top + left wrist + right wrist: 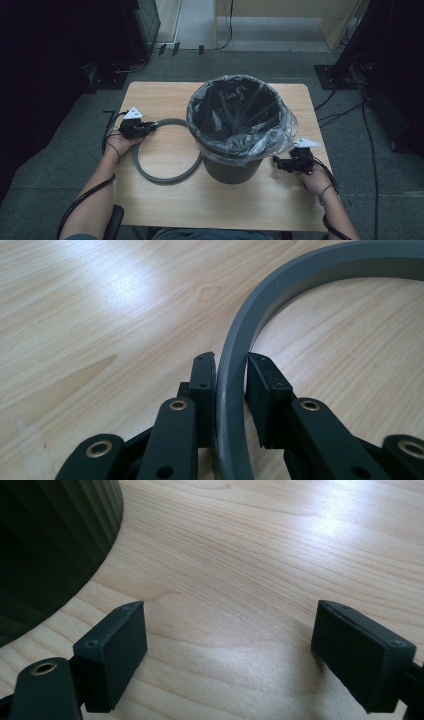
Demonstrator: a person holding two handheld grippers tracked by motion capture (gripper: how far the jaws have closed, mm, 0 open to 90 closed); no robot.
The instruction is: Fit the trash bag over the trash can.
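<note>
Left gripper [231,377] clamped on grey bin ring [235,405] flat on table [100,315]; right gripper [227,652] jaws apart beside bin [50,550].

Table [150,200] carries a bin [233,165] near its centre, a bag [280,132] in it, folded over the rim. A ring [165,177] lies flat on the table at the bin's 9 o'clock, its edge against the bin's base. Left gripper [147,127] sits at the ring's 11 o'clock, astride the band. Right gripper [277,162] rests at the bin's 3 o'clock, just beside it.
</note>
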